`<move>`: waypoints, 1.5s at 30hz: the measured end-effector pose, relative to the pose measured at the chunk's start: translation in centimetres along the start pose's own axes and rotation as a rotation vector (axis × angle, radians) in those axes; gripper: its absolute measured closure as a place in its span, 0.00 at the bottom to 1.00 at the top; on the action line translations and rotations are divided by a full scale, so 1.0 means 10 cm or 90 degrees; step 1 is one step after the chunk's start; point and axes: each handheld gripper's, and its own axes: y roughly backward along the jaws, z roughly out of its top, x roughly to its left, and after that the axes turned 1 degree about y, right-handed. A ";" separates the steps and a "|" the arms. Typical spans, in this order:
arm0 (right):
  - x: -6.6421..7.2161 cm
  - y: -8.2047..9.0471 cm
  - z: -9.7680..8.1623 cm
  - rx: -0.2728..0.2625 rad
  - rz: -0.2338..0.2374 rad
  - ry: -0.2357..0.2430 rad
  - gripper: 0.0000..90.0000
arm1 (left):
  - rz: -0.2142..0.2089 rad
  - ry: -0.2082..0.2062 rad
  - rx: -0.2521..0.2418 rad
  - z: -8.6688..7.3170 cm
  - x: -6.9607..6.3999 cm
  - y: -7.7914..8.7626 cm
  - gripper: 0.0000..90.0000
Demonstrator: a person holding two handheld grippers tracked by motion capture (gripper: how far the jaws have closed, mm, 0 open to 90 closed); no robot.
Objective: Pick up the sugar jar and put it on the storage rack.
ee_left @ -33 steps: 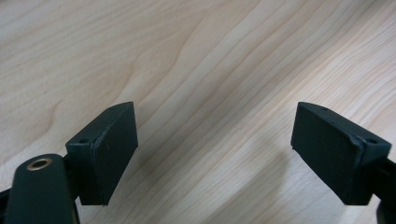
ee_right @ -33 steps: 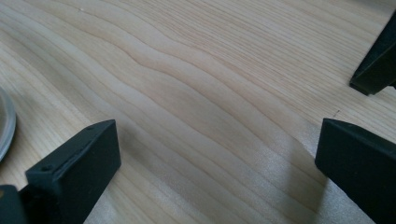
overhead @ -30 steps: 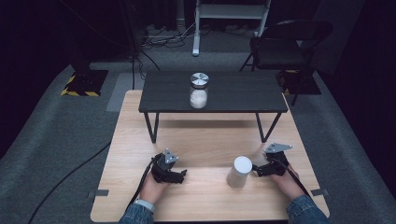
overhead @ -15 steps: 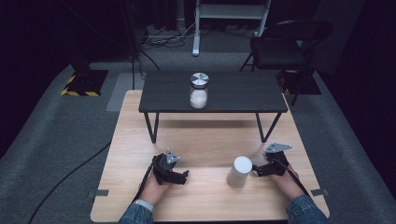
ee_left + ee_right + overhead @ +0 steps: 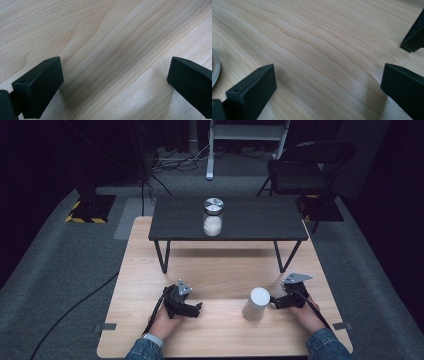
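Observation:
My left gripper point(image 5: 194, 308) rests low on the wooden tabletop point(image 5: 220, 270) at the near left, held by a hand. In the left gripper view its jaws stand wide apart, so the left gripper point(image 5: 115, 82) is open over bare wood. My right gripper point(image 5: 274, 303) lies at the near right, pointing left at a white cylindrical cup point(image 5: 256, 304) that stands upright just beside its tips. The right gripper point(image 5: 328, 85) is open with only wood grain between the jaws. A glass jar point(image 5: 213, 217) with a silver lid and white contents stands on the small black table point(image 5: 250, 220).
The small black table stands on thin legs across the far half of the wooden top. A black angular corner point(image 5: 413, 35) shows at the upper right of the right gripper view, and a grey curved rim point(image 5: 214, 67) at its left edge. A chair point(image 5: 305, 167) stands behind.
The left hand and gripper have shifted very slightly to the right. The right gripper, cup and jar have stayed where they were.

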 end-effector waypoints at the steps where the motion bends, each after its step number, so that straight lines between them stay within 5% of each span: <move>1: 0.00 0.00 0.00 0.000 0.000 0.000 0.00 | 0.000 0.000 0.000 0.00 0.00 0.00 0.00; 45: 0.01 0.00 0.00 0.000 -0.001 -0.002 0.00 | 0.017 0.022 -0.003 0.00 -0.06 -0.01 0.00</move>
